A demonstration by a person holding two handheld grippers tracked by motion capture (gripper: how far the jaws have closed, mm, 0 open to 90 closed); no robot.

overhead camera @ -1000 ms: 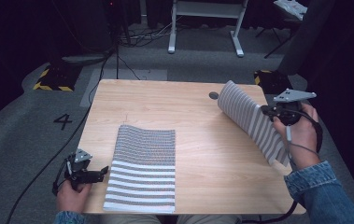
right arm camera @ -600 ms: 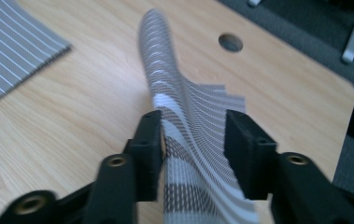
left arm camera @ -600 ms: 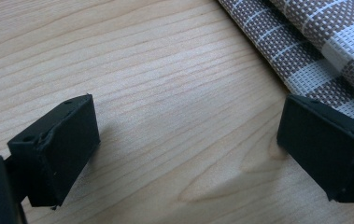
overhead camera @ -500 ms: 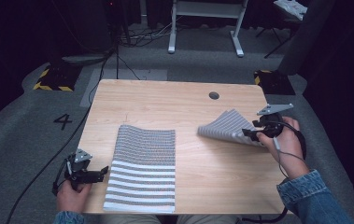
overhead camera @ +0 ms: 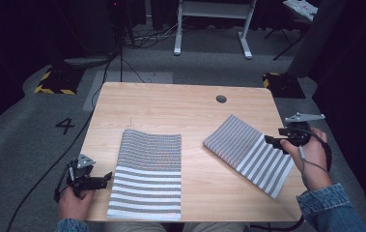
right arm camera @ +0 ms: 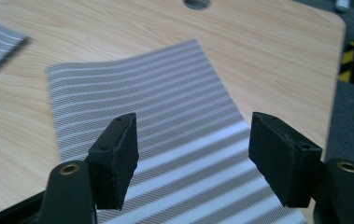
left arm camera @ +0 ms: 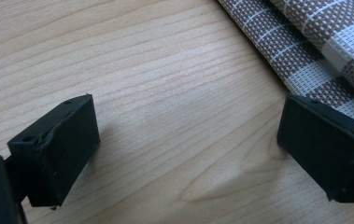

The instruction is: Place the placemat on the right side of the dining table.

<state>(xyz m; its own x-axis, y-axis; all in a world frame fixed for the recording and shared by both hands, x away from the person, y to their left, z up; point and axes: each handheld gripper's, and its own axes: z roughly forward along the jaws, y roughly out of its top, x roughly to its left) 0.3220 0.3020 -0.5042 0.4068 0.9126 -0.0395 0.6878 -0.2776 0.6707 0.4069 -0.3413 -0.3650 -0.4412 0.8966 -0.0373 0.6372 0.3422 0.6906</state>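
Pale wooden table [overhead camera: 180, 104] bearing two striped grey woven placemats [overhead camera: 147, 174] [overhead camera: 250, 152], left gripper [overhead camera: 104, 178] and right gripper [overhead camera: 271, 140] both released, empty.

The black two-jaw left gripper [overhead camera: 104, 178] is resting low in the person's left hand [overhead camera: 74, 203], its jaws standing wide apart. The black two-jaw right gripper [overhead camera: 270, 141], gripped by the right hand [overhead camera: 311, 154] in a blue denim sleeve [overhead camera: 328, 212], is gaping open too.
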